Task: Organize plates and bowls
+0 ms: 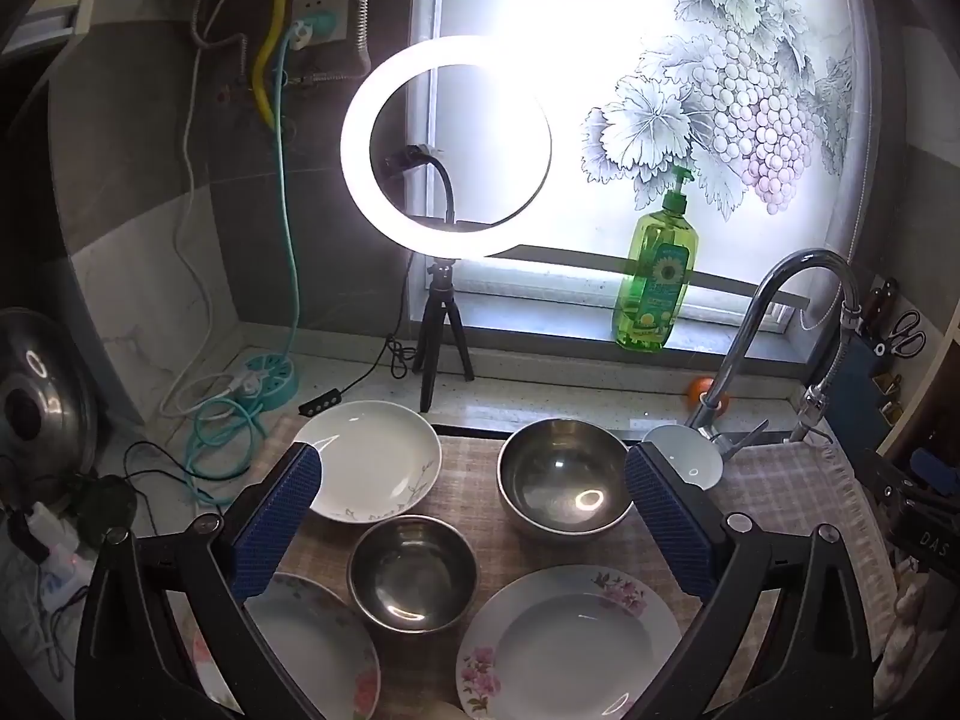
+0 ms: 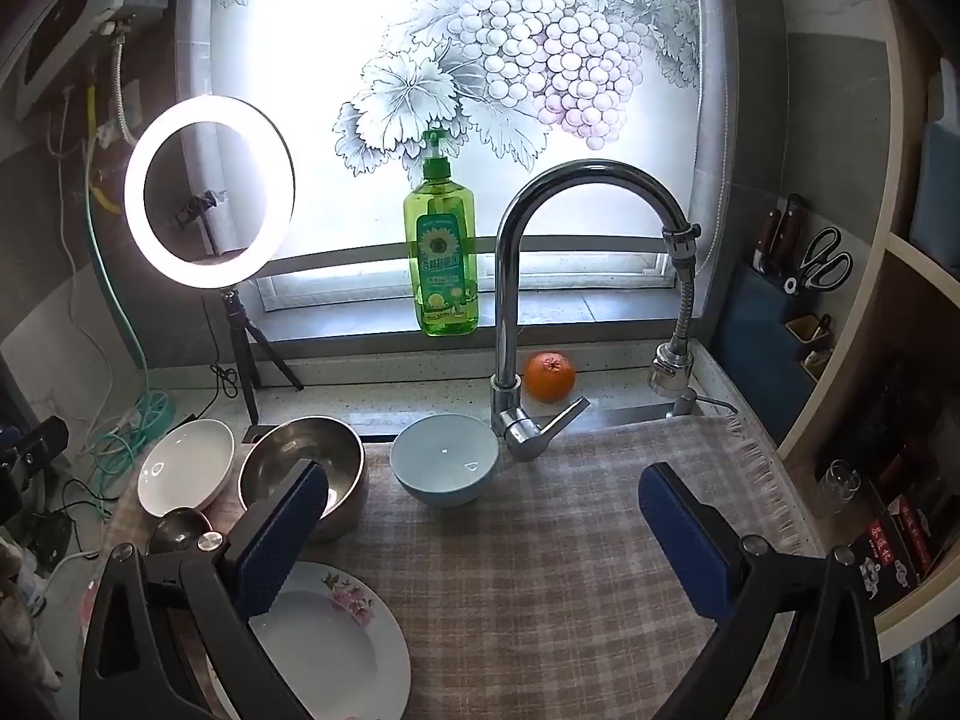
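On a checked cloth (image 1: 774, 498) lie a white plate (image 1: 375, 459), a large steel bowl (image 1: 564, 477), a small steel bowl (image 1: 411, 582), two floral plates (image 1: 570, 642) (image 1: 318, 654) and a pale blue bowl (image 1: 690, 456). My left gripper (image 1: 474, 468) is open and empty, held above the steel bowls. My right gripper (image 2: 483, 492) is open and empty over the cloth (image 2: 570, 540), with the blue bowl (image 2: 444, 459) just beyond it, the large steel bowl (image 2: 306, 462) and white plate (image 2: 186, 465) to its left, and a floral plate (image 2: 336, 642) under its left finger.
A chrome faucet (image 2: 510, 300) stands behind the cloth, with an orange (image 2: 549, 375) and a green soap bottle (image 2: 441, 246) on the sill. A ring light on a tripod (image 1: 444, 150) and tangled cables (image 1: 234, 414) are at left. A knife block (image 2: 774, 324) is at right.
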`<state>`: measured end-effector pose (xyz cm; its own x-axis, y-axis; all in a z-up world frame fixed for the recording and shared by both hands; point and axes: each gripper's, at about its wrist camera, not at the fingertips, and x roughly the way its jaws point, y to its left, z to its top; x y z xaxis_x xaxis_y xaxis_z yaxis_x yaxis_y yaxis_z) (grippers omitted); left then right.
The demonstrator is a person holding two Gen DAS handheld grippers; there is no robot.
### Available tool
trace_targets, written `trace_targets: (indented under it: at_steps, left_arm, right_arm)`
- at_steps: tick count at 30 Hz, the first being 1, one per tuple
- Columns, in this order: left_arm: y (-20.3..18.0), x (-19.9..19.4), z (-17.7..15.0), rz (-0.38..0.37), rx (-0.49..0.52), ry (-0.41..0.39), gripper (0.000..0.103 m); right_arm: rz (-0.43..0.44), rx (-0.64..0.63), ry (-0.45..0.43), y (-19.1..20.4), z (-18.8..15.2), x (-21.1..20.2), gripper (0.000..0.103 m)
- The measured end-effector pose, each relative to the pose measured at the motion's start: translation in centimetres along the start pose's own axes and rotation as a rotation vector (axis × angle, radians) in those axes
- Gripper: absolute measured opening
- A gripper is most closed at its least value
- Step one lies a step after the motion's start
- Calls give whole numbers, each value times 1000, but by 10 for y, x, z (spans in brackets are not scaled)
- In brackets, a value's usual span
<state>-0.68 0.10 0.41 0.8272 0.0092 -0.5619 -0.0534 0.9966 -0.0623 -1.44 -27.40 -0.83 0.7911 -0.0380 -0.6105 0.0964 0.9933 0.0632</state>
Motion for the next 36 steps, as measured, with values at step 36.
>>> trace_targets:
  at_steps: [36]
  left_arm:
    - [-5,-5,-2,-11,6,1,101]
  right_arm:
    - [6,2,8,-2,-4,-4,102]
